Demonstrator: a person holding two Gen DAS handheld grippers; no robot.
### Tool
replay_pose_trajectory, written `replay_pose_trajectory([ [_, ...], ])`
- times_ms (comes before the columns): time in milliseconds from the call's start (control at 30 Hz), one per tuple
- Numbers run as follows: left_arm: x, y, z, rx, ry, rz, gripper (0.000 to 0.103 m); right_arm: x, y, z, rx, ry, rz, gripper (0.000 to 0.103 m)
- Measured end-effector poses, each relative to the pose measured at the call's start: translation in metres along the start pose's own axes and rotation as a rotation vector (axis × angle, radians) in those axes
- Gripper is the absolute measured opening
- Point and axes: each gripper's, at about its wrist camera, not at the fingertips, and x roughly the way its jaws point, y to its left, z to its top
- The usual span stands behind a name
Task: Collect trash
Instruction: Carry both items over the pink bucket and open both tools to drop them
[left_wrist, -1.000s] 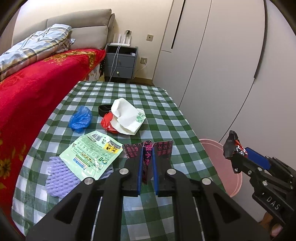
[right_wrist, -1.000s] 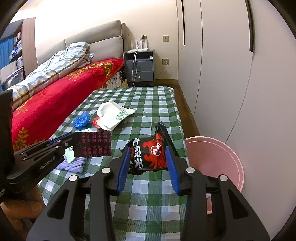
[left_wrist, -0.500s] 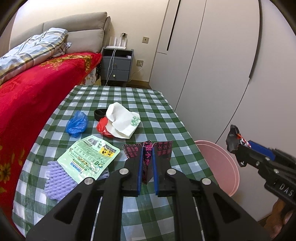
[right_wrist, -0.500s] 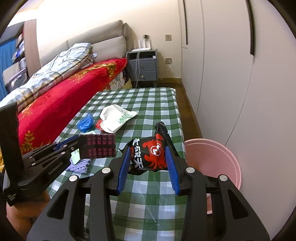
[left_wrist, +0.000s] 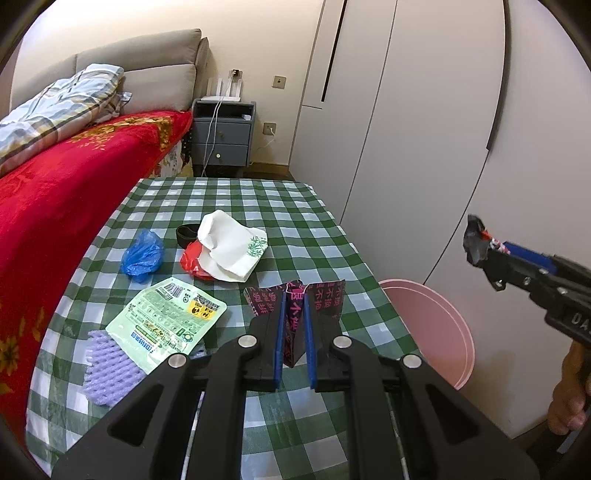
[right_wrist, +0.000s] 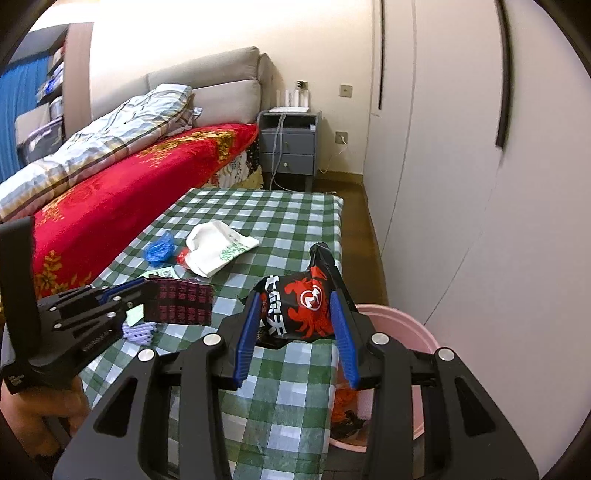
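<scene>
My left gripper is shut on a black wrapper with pink print and holds it above the checked table; it also shows in the right wrist view. My right gripper is shut on a black and red crab snack bag above the table's right edge, beside the pink bin. On the table lie a green packet, purple foam net, blue bag, white paper bag and red wrapper.
The pink bin stands on the floor right of the table, with trash inside. A red-covered bed runs along the left. White wardrobe doors stand to the right. A grey nightstand is at the back.
Both grippers have drawn back and up a little with their wrappers still held. The right gripper sits higher and further right in the left wrist view.
</scene>
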Motion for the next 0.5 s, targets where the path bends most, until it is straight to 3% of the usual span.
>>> replay_pose_trajectory([
  [500, 0.014, -0.009, -0.001, 0.025, 0.008, -0.013, 0.009, 0.008, -0.02, 0.004, 0.045, -0.023, -0.061, 0.039],
])
